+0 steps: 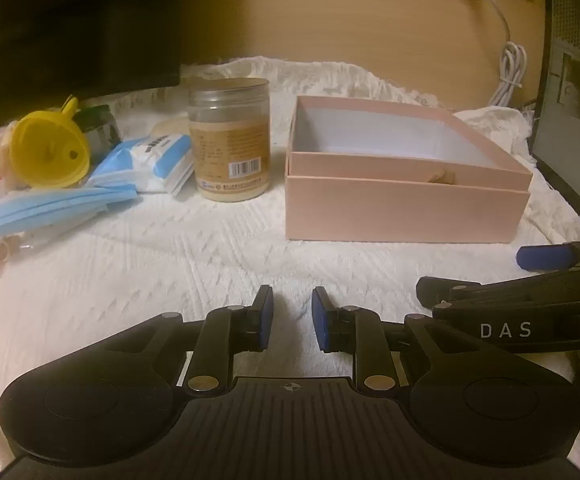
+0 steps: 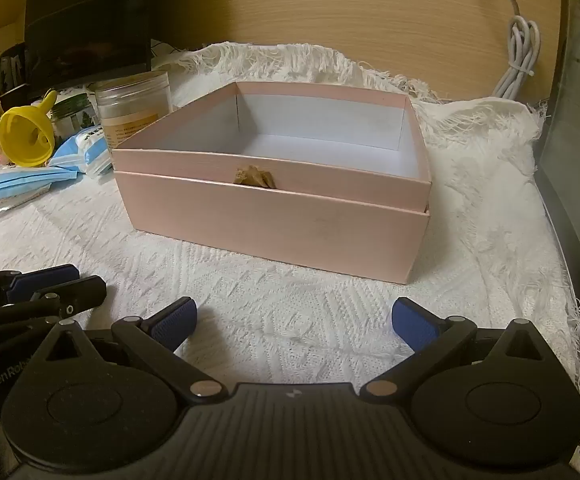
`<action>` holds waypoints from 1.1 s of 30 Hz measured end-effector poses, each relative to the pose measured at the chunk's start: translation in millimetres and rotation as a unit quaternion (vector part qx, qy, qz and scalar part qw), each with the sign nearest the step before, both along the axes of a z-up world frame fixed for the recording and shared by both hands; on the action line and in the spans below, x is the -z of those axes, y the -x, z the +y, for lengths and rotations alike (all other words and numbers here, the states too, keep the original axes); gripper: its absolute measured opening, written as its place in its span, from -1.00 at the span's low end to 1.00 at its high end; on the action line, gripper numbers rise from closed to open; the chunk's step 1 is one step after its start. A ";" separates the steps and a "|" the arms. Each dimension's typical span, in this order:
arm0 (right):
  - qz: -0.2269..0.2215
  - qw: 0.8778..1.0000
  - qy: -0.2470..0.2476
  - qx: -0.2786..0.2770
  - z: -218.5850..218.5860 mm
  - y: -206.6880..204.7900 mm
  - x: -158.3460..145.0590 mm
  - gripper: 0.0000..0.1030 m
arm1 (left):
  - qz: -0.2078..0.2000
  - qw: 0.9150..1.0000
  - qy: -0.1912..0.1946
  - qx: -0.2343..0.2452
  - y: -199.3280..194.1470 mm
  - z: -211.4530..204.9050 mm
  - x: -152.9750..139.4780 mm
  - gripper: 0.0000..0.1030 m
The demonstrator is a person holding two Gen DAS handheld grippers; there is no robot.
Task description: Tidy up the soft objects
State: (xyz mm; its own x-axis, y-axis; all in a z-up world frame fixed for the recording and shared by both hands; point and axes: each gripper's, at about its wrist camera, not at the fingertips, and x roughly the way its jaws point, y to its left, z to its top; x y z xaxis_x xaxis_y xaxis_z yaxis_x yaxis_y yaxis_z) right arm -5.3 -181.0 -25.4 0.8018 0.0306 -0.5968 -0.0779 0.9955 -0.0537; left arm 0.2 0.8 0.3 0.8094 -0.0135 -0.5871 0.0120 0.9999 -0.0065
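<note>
Both grippers hover low over the white textured cloth point(image 1: 138, 264): the left gripper point(image 1: 292, 318) narrowly parted and empty, the right gripper point(image 2: 293, 320) spread wide and empty. Ahead sits the open pink cardboard box point(image 2: 274, 224), while the blue pleated face masks point(image 1: 50, 208) and blue-and-white tissue pack point(image 1: 158, 160) lie left of it, beside a yellow plastic funnel point(image 1: 46, 152).

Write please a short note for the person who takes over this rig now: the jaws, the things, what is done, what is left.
Left gripper: jaws narrow but apart, nothing between them.
Right gripper: jaws wide open, empty.
Pink box: open, looks empty inside.
Face masks and tissue pack: lying left of the box, beside the yellow funnel and jar.
Done: nothing in the box yet.
Left: move the soft things in.
</note>
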 end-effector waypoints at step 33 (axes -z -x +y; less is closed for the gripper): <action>0.000 1.000 0.004 0.000 0.0 -0.3 -0.3 1.00 | -0.002 1.000 -0.005 0.000 1.9 1.6 -1.5 -0.51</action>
State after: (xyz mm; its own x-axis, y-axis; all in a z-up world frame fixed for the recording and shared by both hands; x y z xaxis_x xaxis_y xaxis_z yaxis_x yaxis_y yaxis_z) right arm -5.0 -181.0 -25.1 0.8014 0.0261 -0.5975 -0.0777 0.9951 -0.0608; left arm -1.7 2.5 1.8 0.8120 -0.0068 -0.5836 0.0114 0.9999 0.0042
